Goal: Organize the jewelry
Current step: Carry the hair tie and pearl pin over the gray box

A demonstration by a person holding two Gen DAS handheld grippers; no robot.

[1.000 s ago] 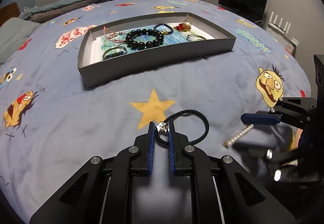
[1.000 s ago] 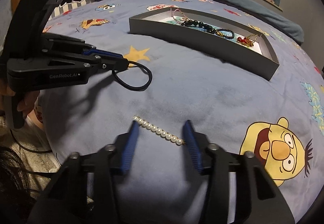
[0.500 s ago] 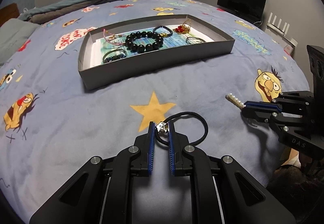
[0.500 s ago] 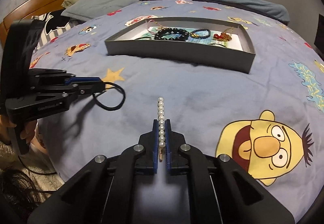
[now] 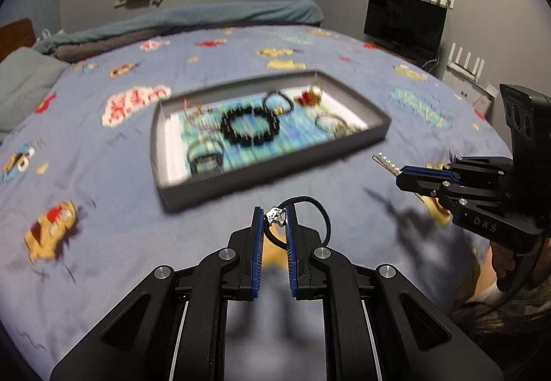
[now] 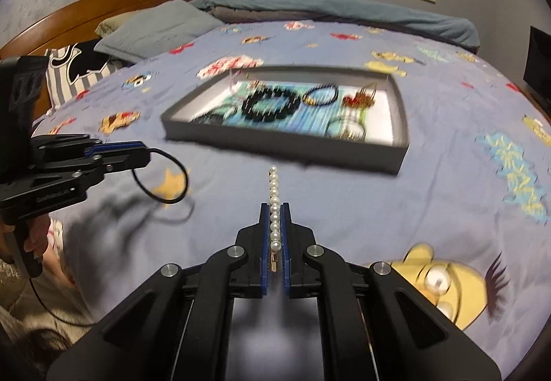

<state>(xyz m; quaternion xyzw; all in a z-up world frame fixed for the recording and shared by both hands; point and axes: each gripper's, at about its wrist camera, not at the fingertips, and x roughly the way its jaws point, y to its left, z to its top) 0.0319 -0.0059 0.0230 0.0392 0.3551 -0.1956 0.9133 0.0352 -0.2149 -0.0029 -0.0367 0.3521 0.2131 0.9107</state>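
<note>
Above the bedspread (image 6: 344,202), right tool (image 6: 274,209) clamping white pearl clip (image 6: 274,205), left tool (image 5: 275,219) pinching black cord loop (image 5: 318,212)

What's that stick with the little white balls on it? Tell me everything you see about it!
It is a pearl hair clip: one straight row of small, shiny white beads, with a thin gold-coloured metal end showing at the back. The right gripper is shut on it, blue fingers pressing both sides. It is held up above the blue cartoon bedspread, touching nothing else, and its free tip points toward the grey jewelry tray.
</note>
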